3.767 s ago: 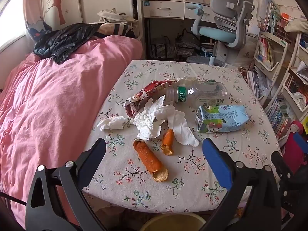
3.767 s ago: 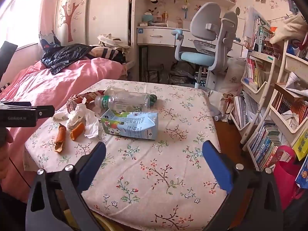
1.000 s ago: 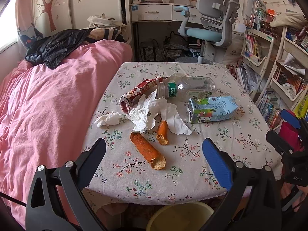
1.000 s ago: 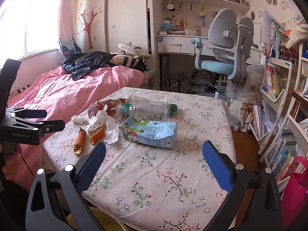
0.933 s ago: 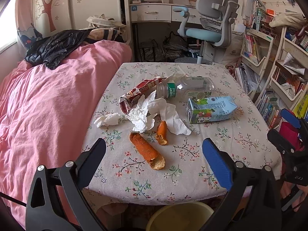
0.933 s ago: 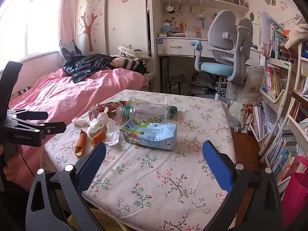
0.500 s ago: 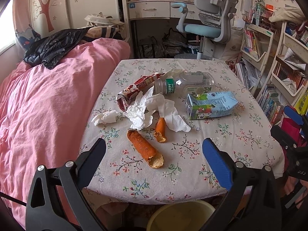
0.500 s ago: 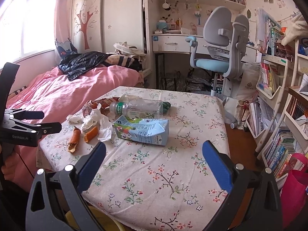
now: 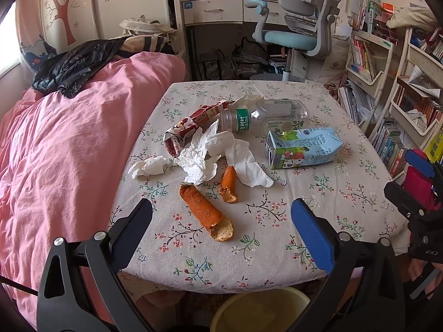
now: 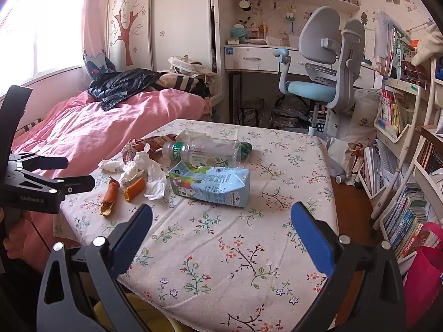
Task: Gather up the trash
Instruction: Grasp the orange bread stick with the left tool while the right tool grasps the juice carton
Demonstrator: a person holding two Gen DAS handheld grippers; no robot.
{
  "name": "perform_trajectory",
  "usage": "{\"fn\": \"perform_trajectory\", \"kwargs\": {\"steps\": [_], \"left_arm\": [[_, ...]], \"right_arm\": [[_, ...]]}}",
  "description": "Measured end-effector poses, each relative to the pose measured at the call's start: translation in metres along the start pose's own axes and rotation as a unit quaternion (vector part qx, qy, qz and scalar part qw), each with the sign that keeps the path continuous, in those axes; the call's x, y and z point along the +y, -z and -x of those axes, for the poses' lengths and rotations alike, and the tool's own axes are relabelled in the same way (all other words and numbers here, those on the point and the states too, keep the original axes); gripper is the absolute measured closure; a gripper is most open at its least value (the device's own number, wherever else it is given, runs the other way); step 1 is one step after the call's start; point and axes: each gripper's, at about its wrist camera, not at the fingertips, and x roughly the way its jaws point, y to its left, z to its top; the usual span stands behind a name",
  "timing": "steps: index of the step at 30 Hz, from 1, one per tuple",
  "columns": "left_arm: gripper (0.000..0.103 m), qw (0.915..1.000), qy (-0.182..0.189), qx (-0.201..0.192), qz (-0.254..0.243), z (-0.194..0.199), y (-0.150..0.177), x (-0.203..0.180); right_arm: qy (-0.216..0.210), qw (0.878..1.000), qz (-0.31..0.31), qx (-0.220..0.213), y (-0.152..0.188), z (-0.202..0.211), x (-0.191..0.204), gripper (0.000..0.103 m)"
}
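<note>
Left wrist view: both grippers, left [image 9: 221,221] and right [image 10: 221,221], fingers apart, empty; peels [image 9: 206,214], tissues [image 9: 199,157], carton [image 9: 303,148], bottle [image 9: 271,114] crowd the worktop [image 9: 318,193].

A pink quilted bed cover [image 9: 69,149] lies just beside the floral-clothed bench [image 9: 277,221], with a crumpled black plastic sheet [image 9: 74,66] at its far end. Beyond stand a grey swivel chair with a light-blue seat [image 10: 324,77], a white drawer desk [image 9: 221,11] and white bookshelves crammed with books [image 10: 401,171].
</note>
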Motion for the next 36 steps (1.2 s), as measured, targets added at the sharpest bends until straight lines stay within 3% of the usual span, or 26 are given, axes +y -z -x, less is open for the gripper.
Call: {"fn": "perform_trajectory", "kwargs": {"steps": [6,9,11,14,18,20,23,28,31,36], "left_arm": [[0.006,0.9998,-0.005,0.009,0.02,-0.005,-0.001,0.014],[0.007,0.9964,-0.018,0.045,0.069,-0.017,-0.001,0.047],[0.012,0.9923,-0.018,0.066,0.103,-0.025,0.0,0.067],[0.013,0.9916,-0.021,0.079,0.1,-0.033,-0.003,0.081],[0.013,0.9838,0.038,0.114,0.133,-0.056,-0.001,0.085],[0.013,0.983,0.044,0.125,0.128,-0.07,-0.003,0.072],[0.028,0.9828,0.026,0.144,0.113,-0.089,-0.004,0.052],[0.081,0.9814,0.041,0.166,0.088,-0.105,-0.004,0.041],[0.084,0.9805,0.067,0.155,0.101,-0.097,-0.011,0.049],[0.084,0.984,0.087,0.127,0.089,-0.078,-0.024,0.047]], "right_arm": [[-0.017,1.0,0.004,0.008,0.0,-0.003,0.006,0.009],[-0.044,0.999,0.006,0.03,-0.001,-0.012,0.01,0.023],[-0.064,0.997,0.009,0.048,0.0,-0.019,0.017,0.025],[-0.086,0.994,0.029,0.066,0.001,-0.026,0.029,0.027],[-0.082,0.994,0.032,0.068,-0.006,-0.036,0.032,0.027],[-0.093,0.992,0.012,0.081,-0.007,-0.046,0.029,0.027],[-0.105,0.989,0.003,0.101,-0.005,-0.058,0.03,0.027],[-0.125,0.986,0.015,0.112,-0.006,-0.068,0.042,0.027],[-0.122,0.986,0.028,0.107,-0.012,-0.071,0.045,0.027],[-0.076,0.991,0.089,0.065,-0.038,-0.065,0.036,0.025]]}}
